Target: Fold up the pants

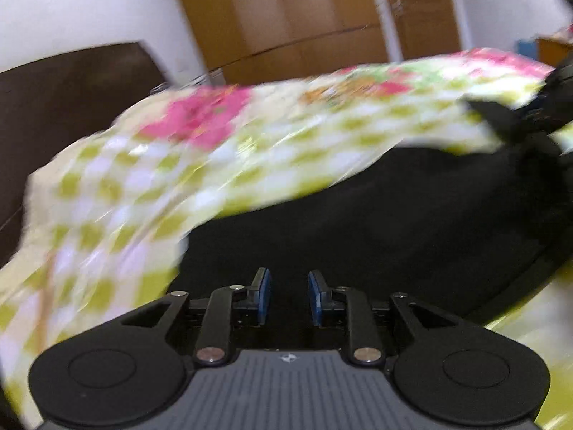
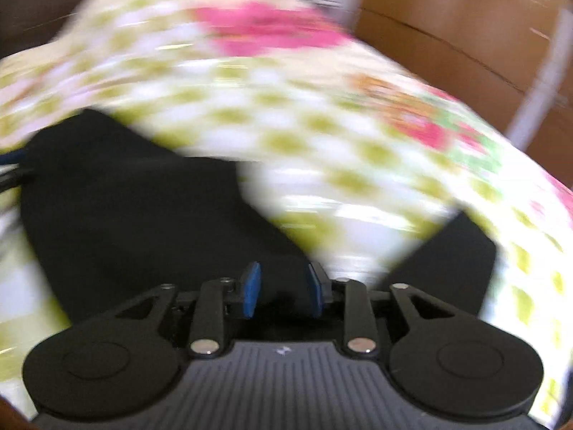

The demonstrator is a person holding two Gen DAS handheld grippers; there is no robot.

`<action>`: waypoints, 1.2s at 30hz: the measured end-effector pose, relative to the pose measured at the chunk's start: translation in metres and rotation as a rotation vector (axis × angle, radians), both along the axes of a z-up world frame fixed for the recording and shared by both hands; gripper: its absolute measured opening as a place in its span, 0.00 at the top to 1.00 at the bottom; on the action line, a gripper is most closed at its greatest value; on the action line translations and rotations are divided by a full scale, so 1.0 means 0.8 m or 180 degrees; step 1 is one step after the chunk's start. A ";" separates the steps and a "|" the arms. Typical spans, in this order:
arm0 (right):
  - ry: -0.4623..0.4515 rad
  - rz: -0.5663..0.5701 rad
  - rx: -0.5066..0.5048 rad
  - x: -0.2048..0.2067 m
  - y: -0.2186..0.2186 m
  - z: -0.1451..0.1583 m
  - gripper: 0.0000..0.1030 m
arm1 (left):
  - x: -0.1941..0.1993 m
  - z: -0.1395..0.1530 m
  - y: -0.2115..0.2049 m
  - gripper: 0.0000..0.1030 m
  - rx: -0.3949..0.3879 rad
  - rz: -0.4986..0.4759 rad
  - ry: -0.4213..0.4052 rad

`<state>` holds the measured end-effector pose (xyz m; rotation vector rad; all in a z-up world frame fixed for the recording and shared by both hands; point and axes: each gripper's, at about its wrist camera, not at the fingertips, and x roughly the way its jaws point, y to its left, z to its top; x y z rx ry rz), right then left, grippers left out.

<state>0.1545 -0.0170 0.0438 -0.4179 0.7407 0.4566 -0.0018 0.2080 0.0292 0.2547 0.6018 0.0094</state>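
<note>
A bedsheet (image 1: 150,179) checked in green and white, with pink flowers, covered the bed; behind it stood a dark brown headboard (image 1: 71,82), a white wall (image 1: 89,7) and a wooden wardrobe (image 1: 286,10); everything was blurred.

Home bedroom: floral bedsheet (image 1: 222,150), wooden wardrobe (image 1: 286,14).

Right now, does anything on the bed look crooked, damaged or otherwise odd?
Nothing looks damaged or spilled. The black fabric pants lie unevenly on the green-checked floral bedsheet, legs spread apart. Heavy motion blur hides finer detail. The left gripper and right gripper are both open.
</note>
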 end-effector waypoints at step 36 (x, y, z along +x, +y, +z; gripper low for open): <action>0.0676 -0.2748 0.2175 -0.112 -0.438 -0.056 0.95 | 0.056 -0.033 -0.353 0.58 -0.0060 -0.1999 0.0391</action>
